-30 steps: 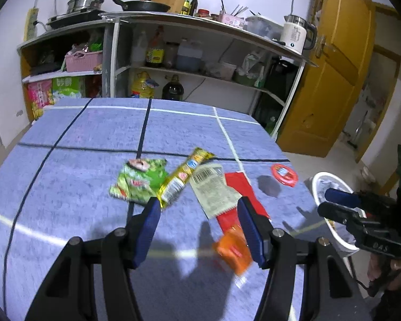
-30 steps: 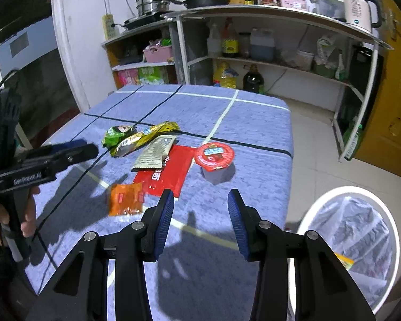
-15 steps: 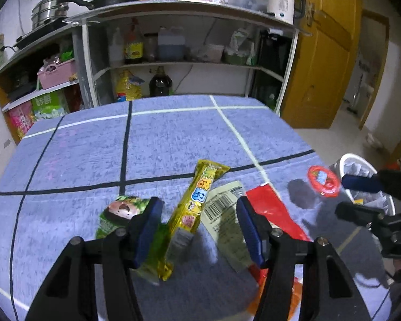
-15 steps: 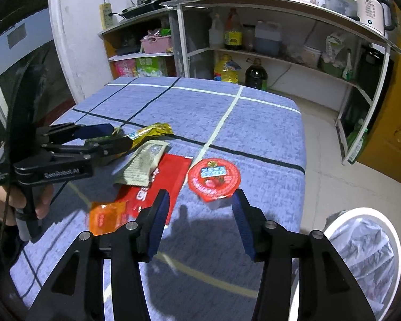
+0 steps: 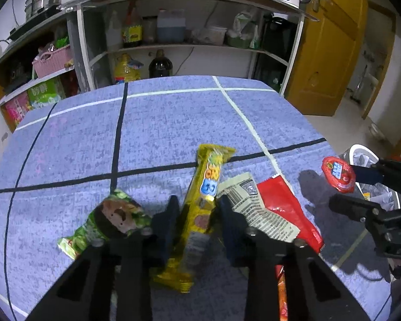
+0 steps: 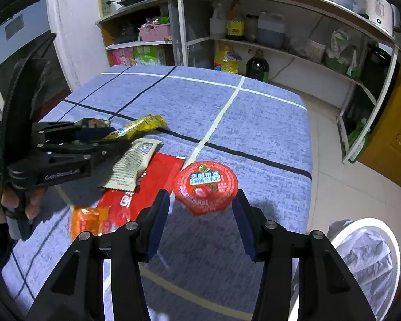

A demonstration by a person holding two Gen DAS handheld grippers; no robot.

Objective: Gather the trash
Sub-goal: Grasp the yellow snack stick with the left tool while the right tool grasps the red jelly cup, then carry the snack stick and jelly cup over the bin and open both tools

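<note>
Trash lies on a blue checked tablecloth (image 5: pixel 173 123). My left gripper (image 5: pixel 197 214) has closed around a long yellow snack wrapper (image 5: pixel 208 184), which runs between its jaws; it also shows in the right wrist view (image 6: pixel 139 128). A green wrapper (image 5: pixel 112 219) lies just left of it, a beige wrapper (image 5: pixel 256 211) and a red wrapper (image 5: pixel 288 211) to the right. My right gripper (image 6: pixel 203 208) is open, its jaws on either side of a red-lidded jelly cup (image 6: pixel 205 184), apart from it. An orange packet (image 6: pixel 88 220) lies near the front edge.
A white bin with a plastic liner (image 6: pixel 366 256) stands on the floor right of the table. Kitchen shelves with bottles and pots (image 6: pixel 254 34) stand behind the table. A yellow door (image 5: pixel 334 40) is at the far right.
My left gripper moved forward and narrowed its jaws around the yellow wrapper. My right gripper advanced to the jelly cup, which now sits between its open jaws.
</note>
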